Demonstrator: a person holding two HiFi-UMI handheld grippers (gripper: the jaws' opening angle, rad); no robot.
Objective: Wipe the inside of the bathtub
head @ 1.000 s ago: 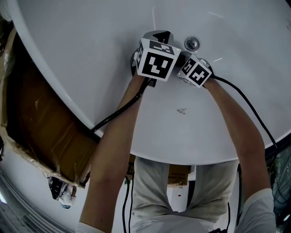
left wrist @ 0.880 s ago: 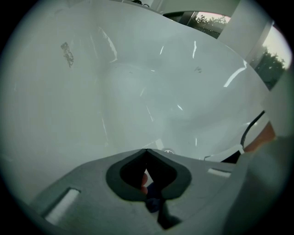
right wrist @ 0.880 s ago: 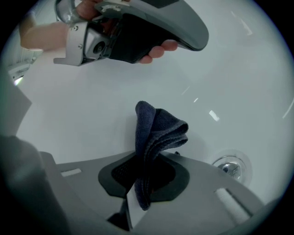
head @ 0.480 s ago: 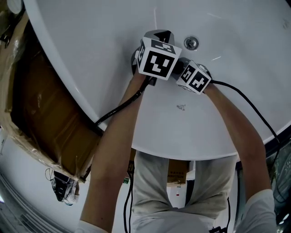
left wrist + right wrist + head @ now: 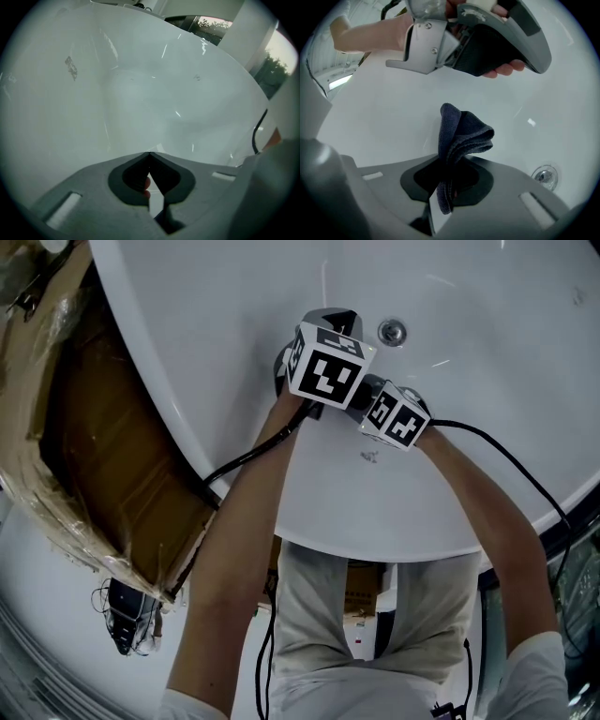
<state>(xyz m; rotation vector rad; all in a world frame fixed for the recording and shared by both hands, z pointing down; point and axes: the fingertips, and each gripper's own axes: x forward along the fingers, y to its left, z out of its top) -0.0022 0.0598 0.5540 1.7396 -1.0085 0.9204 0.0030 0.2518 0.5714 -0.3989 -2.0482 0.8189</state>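
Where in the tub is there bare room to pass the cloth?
Bare: the tub wall left of the left gripper, out toward the cardboard; also the surface right of the drain. Crowded by the drain: both grippers, the right gripper clamping the cloth.

Plastic-wrapped brown cardboard (image 5: pixel 103 456), leafy trees (image 5: pixel 276 75) outside

White bathtub (image 5: pixel 187 334); dark navy cloth (image 5: pixel 461 136); black-and-white square-patterned marker cube (image 5: pixel 326 374); silver drain (image 5: pixel 392 332); brown cardboard (image 5: pixel 103 456).
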